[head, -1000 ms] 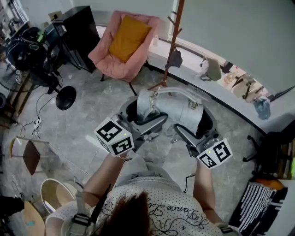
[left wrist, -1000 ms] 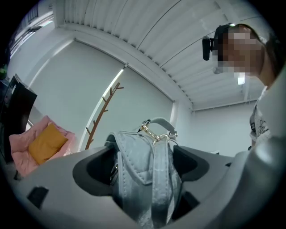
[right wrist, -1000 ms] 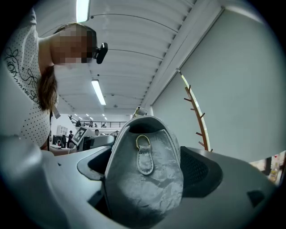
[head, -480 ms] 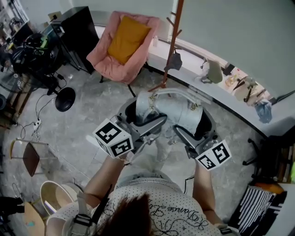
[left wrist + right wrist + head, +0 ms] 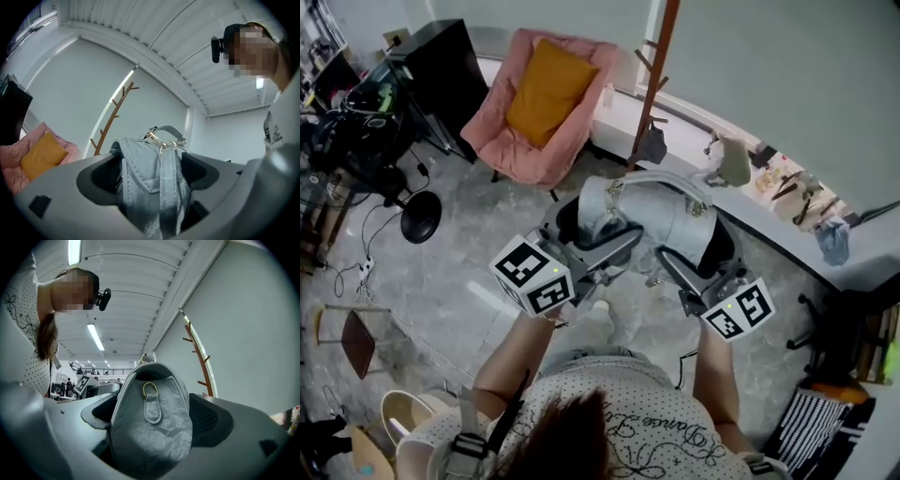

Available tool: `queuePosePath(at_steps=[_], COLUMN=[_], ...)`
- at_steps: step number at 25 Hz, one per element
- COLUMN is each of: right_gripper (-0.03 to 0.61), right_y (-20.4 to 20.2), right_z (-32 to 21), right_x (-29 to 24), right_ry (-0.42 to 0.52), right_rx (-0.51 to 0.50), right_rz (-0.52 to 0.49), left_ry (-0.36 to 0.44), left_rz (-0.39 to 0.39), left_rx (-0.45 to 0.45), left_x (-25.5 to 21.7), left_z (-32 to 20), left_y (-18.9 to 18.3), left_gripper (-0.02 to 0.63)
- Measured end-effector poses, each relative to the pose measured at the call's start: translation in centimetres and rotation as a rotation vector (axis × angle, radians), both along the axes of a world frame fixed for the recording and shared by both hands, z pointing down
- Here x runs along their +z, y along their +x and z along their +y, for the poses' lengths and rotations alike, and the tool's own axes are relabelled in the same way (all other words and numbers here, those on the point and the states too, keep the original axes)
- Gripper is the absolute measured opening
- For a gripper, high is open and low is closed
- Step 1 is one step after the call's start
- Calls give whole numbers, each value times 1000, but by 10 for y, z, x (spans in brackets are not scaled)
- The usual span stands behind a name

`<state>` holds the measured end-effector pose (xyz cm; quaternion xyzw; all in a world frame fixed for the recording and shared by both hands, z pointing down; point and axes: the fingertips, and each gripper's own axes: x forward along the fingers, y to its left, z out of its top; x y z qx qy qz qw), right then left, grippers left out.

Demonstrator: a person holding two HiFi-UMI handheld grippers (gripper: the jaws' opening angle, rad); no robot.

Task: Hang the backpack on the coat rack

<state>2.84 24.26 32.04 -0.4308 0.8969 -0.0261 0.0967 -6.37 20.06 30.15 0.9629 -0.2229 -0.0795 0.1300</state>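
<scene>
Grey backpack aloft, left gripper clamped on its strap side, right gripper gripping the opposite end, coat rack beyond.

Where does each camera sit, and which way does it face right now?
Head view: on the person's head, looking down at the grey backpack held between the left gripper and right gripper; forearms and hair show.
Left gripper view: on that gripper, looking along its jaws at the backpack's strap end; the person's head shows.
Right gripper view: on that gripper, facing the backpack's opposite end; head and shoulder show.
Both gripper views share the backpack and coat rack.
</scene>
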Motion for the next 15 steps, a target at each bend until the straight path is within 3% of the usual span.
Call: queuePosePath(at_steps=[8, 15], right_gripper=[469, 469], right_y=[19, 37], right_z=[-73, -130], right_x=[-6, 2], right_ry=[-5, -17], right_rx=[19, -21], right_rz=[-10, -23], left_ry=[7, -4], left_rz=[-7, -18], left_rx=[17, -22], left_x=[-7, 2], left_z=[-75, -128], left_y=[20, 37], left_gripper=[402, 402])
